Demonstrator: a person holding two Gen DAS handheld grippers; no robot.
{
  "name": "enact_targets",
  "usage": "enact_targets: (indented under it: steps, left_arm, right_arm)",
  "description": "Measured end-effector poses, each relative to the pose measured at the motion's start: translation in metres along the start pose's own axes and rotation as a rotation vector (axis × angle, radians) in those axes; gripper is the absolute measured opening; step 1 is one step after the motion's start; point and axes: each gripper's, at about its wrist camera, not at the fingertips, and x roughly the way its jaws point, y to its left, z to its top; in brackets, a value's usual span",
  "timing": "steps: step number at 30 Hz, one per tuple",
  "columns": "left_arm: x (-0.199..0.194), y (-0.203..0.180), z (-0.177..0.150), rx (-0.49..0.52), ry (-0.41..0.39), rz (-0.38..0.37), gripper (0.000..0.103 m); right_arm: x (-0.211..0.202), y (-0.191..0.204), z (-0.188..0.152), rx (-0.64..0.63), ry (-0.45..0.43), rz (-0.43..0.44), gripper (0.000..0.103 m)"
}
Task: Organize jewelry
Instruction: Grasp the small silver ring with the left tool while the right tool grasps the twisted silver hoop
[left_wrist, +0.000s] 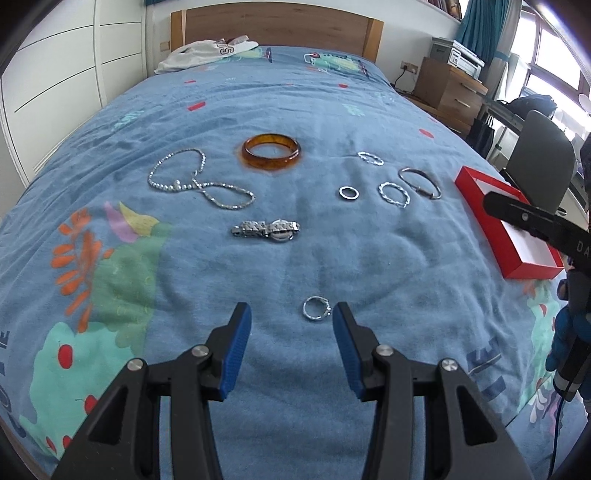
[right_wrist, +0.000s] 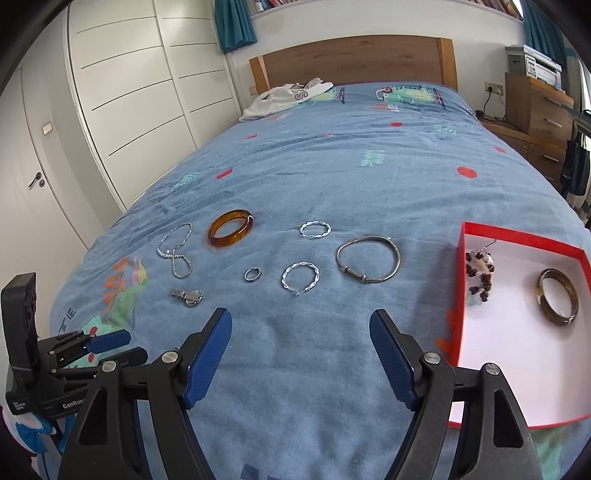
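Note:
Jewelry lies spread on a blue bedspread (left_wrist: 332, 258). My left gripper (left_wrist: 291, 318) is open just above the cover. A small silver hoop (left_wrist: 316, 309) lies right by its right fingertip, untouched. Farther off are a watch (left_wrist: 266, 229), a bead necklace (left_wrist: 195, 181), an amber bangle (left_wrist: 271, 152), a plain ring (left_wrist: 349, 192), two twisted hoops (left_wrist: 394, 194) and a silver bangle (left_wrist: 420, 182). My right gripper (right_wrist: 300, 315) is open and empty, short of a twisted hoop (right_wrist: 301, 282) and the silver bangle (right_wrist: 367, 260). The red box (right_wrist: 517, 236) holds a beaded bracelet (right_wrist: 480, 275) and a dark bangle (right_wrist: 557, 297).
White clothing (right_wrist: 288, 98) lies by the wooden headboard (right_wrist: 351, 59). A white wardrobe (right_wrist: 129, 92) stands left of the bed and wooden drawers (right_wrist: 539, 110) at the right. The left gripper (right_wrist: 123, 347) shows low at the left of the right wrist view.

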Motion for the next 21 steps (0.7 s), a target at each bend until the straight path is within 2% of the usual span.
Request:
enact_targets:
  steps: [21]
  left_arm:
    - [0.02, -0.002, 0.0, 0.006, 0.015, -0.04, 0.044]
  right_arm:
    - [0.038, 0.0, 0.024, -0.013, 0.007, 0.019, 0.075]
